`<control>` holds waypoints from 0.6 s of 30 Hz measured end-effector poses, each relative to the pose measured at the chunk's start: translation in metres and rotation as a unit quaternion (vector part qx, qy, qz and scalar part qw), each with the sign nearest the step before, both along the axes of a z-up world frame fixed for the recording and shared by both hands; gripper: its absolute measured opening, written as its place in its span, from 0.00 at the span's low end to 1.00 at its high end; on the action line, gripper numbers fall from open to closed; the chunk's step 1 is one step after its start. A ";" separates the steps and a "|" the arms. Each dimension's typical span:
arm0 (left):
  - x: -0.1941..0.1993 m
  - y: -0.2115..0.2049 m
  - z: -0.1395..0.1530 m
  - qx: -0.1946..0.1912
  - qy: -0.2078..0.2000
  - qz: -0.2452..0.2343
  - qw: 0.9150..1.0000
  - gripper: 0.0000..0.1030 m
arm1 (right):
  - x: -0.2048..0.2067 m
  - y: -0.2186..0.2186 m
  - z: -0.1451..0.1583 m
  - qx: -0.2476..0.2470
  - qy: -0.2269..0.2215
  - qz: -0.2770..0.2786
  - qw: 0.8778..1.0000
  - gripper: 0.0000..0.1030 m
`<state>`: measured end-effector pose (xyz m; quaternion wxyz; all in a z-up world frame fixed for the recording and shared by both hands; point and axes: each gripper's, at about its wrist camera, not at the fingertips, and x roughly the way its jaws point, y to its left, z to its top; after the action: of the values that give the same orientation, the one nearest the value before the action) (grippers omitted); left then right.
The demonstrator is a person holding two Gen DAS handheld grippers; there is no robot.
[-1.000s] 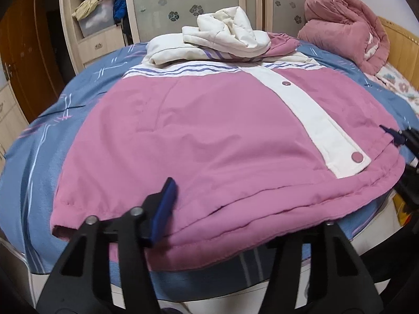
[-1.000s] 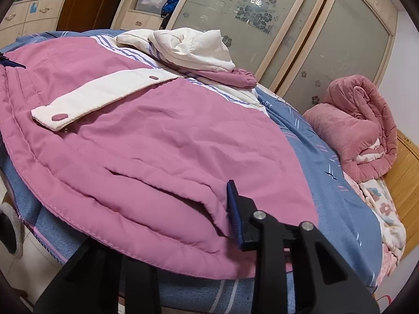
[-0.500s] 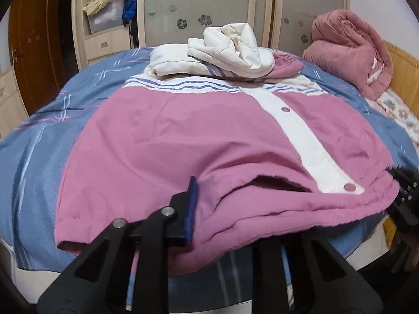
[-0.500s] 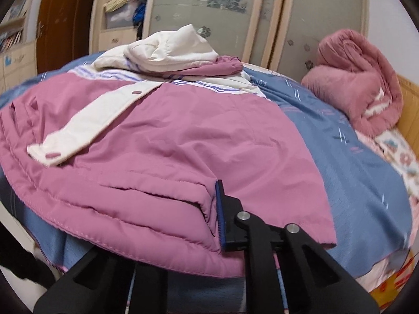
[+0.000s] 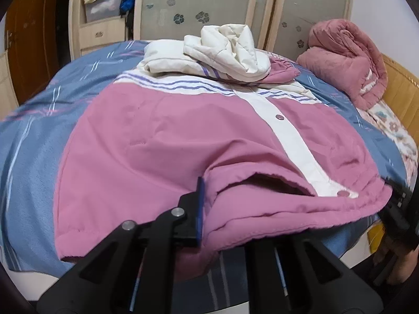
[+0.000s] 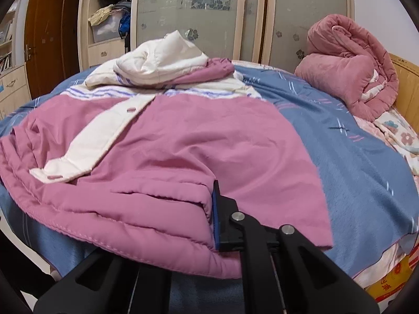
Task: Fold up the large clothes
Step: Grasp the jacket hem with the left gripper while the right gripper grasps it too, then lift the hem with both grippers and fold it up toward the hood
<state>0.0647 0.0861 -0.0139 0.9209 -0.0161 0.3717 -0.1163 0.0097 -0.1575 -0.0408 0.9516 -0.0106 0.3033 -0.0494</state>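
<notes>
A large pink padded jacket (image 5: 162, 141) with a white button placket (image 5: 290, 136) and a cream hood (image 5: 225, 47) lies spread on the bed, hem towards me. My left gripper (image 5: 222, 222) is shut on the jacket's hem left of the placket and lifts it, so a dark gap shows under the front panel. My right gripper (image 6: 183, 222) is shut on the hem at the right of the jacket (image 6: 209, 141). In each view one finger lies on top of the cloth and the other is hidden beneath it. The right gripper also shows at the right edge of the left wrist view (image 5: 398, 204).
The bed has a blue patterned cover (image 6: 353, 172). A rolled pink quilt (image 6: 351, 68) lies at the far right by a wooden headboard (image 5: 400, 91). A wardrobe with frosted sliding doors (image 6: 196, 13) and an open shelf of clutter (image 5: 107, 5) stands behind the bed. A brown door (image 6: 49, 34) is at far left.
Both grippers have lifted the hem and carried it up and forward over the jacket. The hem now bunches and a gap has opened under the front panel.
</notes>
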 end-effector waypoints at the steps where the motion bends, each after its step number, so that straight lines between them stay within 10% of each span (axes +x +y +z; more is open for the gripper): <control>1: -0.001 0.001 0.001 -0.002 0.000 -0.001 1.000 0.08 | -0.001 0.000 0.002 -0.001 -0.002 0.000 1.000 0.07; 18: -0.004 0.003 0.045 0.022 -0.062 -0.009 0.998 0.08 | 0.008 0.001 0.063 -0.011 -0.054 -0.001 0.998 0.06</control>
<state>0.0605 0.0888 0.0313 0.9412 0.0150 0.3163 -0.1174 0.0176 -0.1567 0.0218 0.9664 -0.0185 0.2504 -0.0539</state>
